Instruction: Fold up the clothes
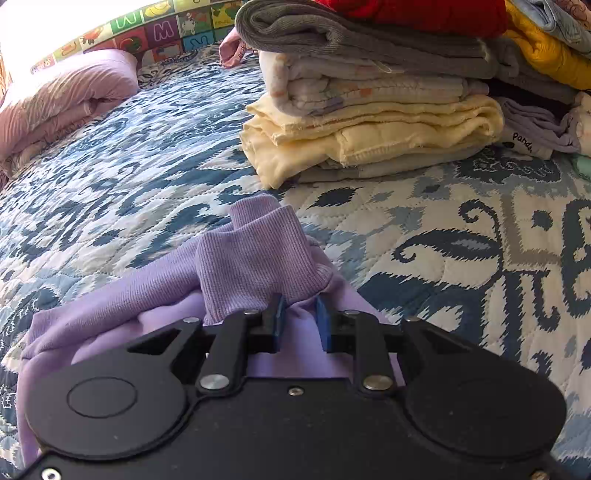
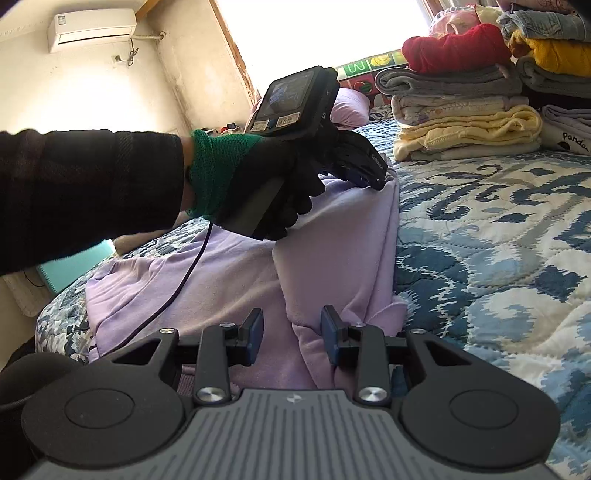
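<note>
A lilac sweatshirt [image 2: 332, 240] lies partly folded on the blue-and-white quilt [image 2: 498, 240]. In the left wrist view its ribbed cuff [image 1: 255, 258] bunches just ahead of my left gripper [image 1: 301, 321]. The blue pads stand a little apart, with lilac cloth beneath the gap and nothing pinched. In the right wrist view a gloved hand [image 2: 266, 173] holds that left gripper [image 2: 375, 179], its tips down on the garment's far end. My right gripper [image 2: 291, 332] is open over the near end, and a raised fold of cloth rests against its right pad [image 2: 330, 332].
Stacks of folded clothes [image 1: 369, 110] [image 2: 461, 122] stand at the far right of the bed. A pinkish pillow [image 1: 62, 96] lies at the far left below an alphabet mat [image 1: 162, 31]. A black cable [image 2: 184, 280] trails over the sweatshirt.
</note>
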The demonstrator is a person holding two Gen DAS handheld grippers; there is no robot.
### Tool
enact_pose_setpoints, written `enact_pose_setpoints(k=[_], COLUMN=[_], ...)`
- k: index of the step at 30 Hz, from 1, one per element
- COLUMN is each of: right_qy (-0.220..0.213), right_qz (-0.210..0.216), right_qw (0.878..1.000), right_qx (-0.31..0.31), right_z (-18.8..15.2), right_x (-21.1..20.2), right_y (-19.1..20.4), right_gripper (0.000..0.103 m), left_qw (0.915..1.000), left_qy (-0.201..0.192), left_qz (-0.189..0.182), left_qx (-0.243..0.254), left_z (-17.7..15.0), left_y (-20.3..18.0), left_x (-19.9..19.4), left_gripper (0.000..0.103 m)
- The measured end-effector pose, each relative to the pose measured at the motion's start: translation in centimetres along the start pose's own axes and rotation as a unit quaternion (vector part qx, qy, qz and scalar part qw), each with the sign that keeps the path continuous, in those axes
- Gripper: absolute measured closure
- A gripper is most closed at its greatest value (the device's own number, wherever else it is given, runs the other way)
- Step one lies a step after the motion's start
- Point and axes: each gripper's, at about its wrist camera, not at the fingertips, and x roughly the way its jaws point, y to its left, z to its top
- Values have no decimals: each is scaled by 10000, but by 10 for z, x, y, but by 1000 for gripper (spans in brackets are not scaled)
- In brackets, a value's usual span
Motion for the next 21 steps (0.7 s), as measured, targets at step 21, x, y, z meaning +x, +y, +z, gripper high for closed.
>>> enact_pose_setpoints(k=[21], right_qy=[-156], right_qz=[-149], right_qw=[9931], right_qx=[-1151], right_z=[-3], right_x=[-48], right_y=[63], right_gripper=[60], left_qw=[9673], left_qy=[-721], left_qz=[865], left_qx=[-2274], left_z=[-227], left_y=[187], left_x=[-338], left_gripper=[40])
